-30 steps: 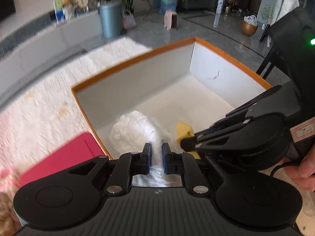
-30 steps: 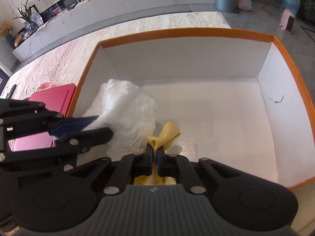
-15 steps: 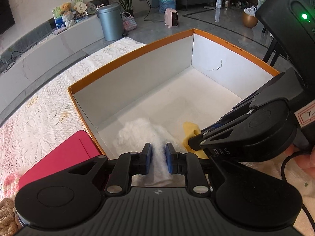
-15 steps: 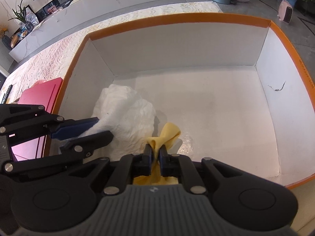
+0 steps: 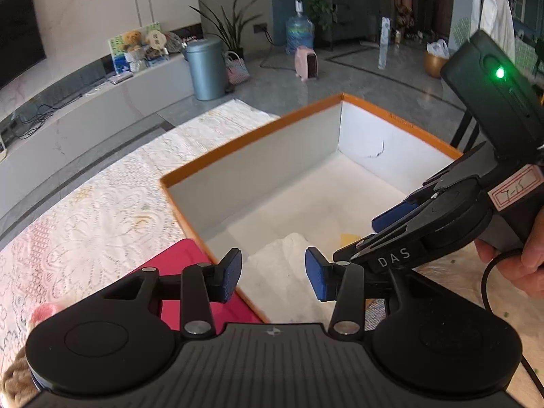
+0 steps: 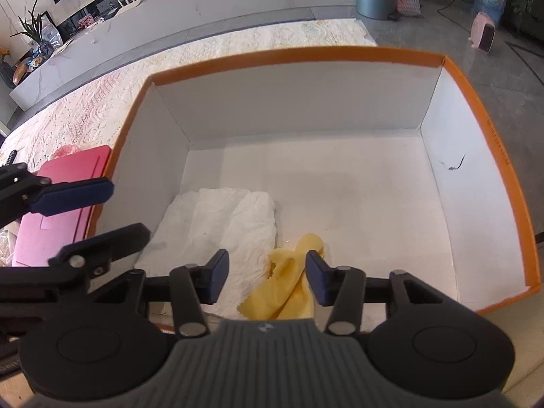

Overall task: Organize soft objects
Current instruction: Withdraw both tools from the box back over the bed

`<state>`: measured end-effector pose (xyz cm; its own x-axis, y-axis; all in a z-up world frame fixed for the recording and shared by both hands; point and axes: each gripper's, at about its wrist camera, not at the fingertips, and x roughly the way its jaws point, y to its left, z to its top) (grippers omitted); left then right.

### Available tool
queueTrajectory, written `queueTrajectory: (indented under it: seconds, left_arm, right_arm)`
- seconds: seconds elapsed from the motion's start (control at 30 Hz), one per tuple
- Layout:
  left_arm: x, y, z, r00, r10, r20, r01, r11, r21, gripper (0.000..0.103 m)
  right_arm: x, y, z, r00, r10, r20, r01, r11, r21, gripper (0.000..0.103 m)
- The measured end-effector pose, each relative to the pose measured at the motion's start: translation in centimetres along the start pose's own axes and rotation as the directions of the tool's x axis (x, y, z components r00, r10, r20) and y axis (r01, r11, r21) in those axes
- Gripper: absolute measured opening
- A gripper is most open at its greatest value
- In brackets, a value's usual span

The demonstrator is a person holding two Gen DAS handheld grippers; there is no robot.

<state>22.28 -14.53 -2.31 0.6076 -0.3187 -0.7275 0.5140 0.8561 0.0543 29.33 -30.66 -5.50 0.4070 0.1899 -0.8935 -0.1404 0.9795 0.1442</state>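
Both my left gripper (image 5: 273,278) and right gripper (image 6: 266,277) have just spread wide, dropping the white cloth (image 6: 221,224) and yellow cloth (image 6: 289,278) inside the orange-rimmed box (image 6: 493,156), near its front-left corner; two items stowed.

left gripper (image 5: 273,274): black ribbed body, round discs, silver screws, blue finger pads. right gripper (image 6: 266,277) alike (white "das" lettering, green light, red-bordered label, black cable), bare-skinned hand (image 5: 523,255) beside that label
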Motion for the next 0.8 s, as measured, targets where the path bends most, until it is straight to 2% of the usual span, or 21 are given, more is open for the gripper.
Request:
queueTrajectory:
  seconds: [0.13,0.2,0.33,0.4,0.5,0.67,0.8]
  left_arm:
    - [-2.4,0.9,-1.1,0.999,0.020,0.032,-0.019,0.999,-0.044,0.052]
    - [-3.6,1.4,-1.8,0.998,0.030,0.048,-0.027,0.997,-0.076,0.052]
    - [-6.1,2.4,-3.4,0.994,0.071,0.089,-0.057,0.988,-0.146,0.052]
    - [-7.5,2.9,-4.2,0.988,0.100,0.118,-0.077,0.980,-0.185,0.052]
    - [-9.3,3.8,-5.7,0.979,0.141,0.148,-0.102,0.964,-0.245,0.052]
    - [-12.1,5.3,-8.4,0.965,0.211,0.158,-0.150,0.933,-0.327,0.052]
    - [-13.8,6.5,-11.0,0.953,0.270,0.136,-0.201,0.903,-0.380,0.052]
  right_arm:
    - [-1.6,1.1,-0.7,0.999,-0.025,0.040,0.026,0.999,-0.035,0.064]
    - [-2.5,1.8,-1.3,0.997,-0.035,0.073,0.039,0.998,-0.051,0.072]
    - [-4.9,4.0,-2.6,0.983,-0.067,0.171,0.081,0.994,-0.076,0.073]
    - [-6.2,5.1,-3.4,0.972,-0.067,0.226,0.088,0.992,-0.086,0.076]
    - [-8.1,7.3,-4.9,0.949,-0.051,0.312,0.085,0.992,-0.097,0.076]
    - [-9.6,11.1,-7.9,0.911,-0.019,0.412,0.072,0.991,-0.114,0.076]
    - [-9.8,14.3,-10.2,0.892,0.021,0.452,0.035,0.993,-0.115,0.076]
